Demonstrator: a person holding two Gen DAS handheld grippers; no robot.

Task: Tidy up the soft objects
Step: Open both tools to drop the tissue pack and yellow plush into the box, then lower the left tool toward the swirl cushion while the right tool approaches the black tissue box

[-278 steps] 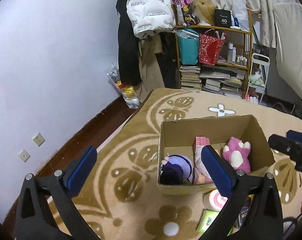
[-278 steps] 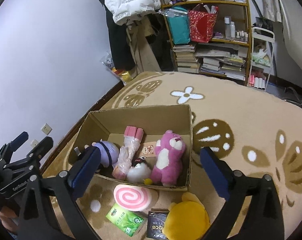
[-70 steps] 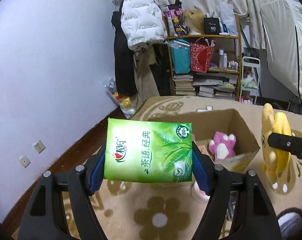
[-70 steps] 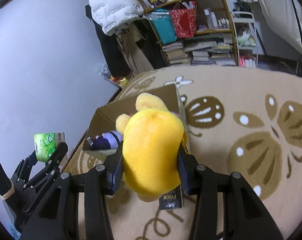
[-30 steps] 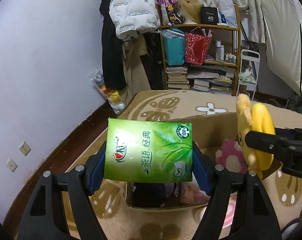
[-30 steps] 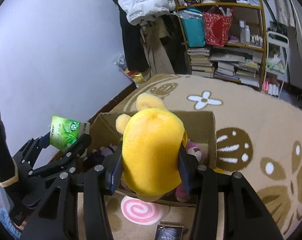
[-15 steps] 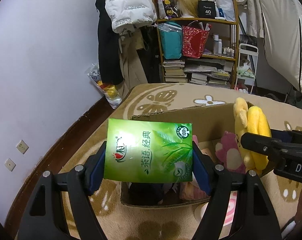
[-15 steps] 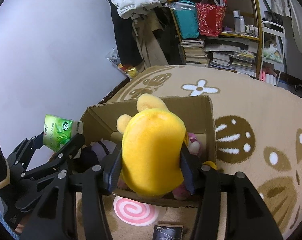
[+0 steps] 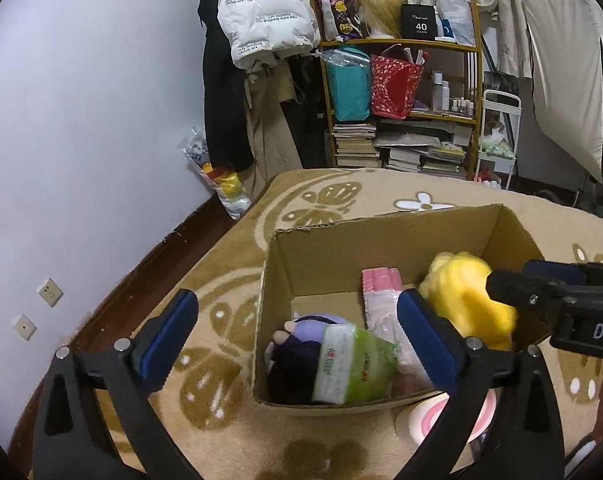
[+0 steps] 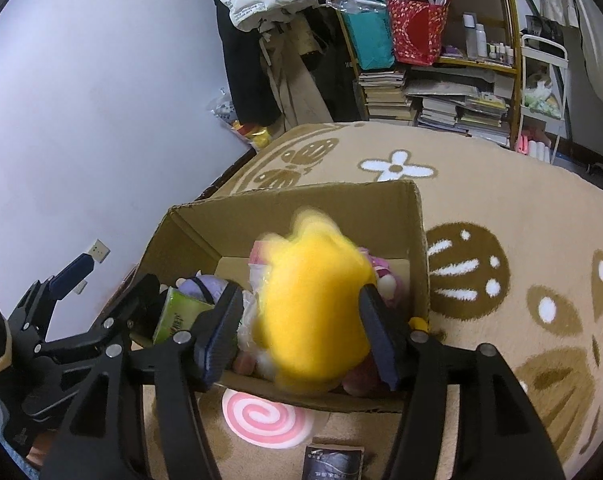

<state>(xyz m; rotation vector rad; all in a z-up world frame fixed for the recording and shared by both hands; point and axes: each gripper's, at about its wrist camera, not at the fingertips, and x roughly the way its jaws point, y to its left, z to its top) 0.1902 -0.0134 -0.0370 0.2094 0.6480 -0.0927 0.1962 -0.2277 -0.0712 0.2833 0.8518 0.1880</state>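
Note:
A cardboard box [image 9: 341, 240] stands on the rug. My left gripper [image 9: 297, 328] is open and empty above its near left corner. The green tissue pack [image 9: 353, 364] lies in the box beside a purple plush [image 9: 297, 344]; it also shows in the right wrist view [image 10: 177, 314]. A pink packet [image 9: 381, 300] lies in the middle. My right gripper [image 10: 297, 320] is open above the box. The yellow plush [image 10: 313, 296] is blurred between its fingers, dropping into the box; it also shows in the left wrist view [image 9: 461, 300].
A pink swirl cushion [image 10: 265, 420] and a dark packet [image 10: 333, 462] lie on the rug in front of the box. A cluttered shelf [image 9: 413, 100] and hanging coats [image 9: 261, 40] stand at the back. The wall [image 9: 81, 140] is on the left.
My left gripper opened and the green tissue pack fell into the box. My right gripper opened and the yellow plush is falling into the box.

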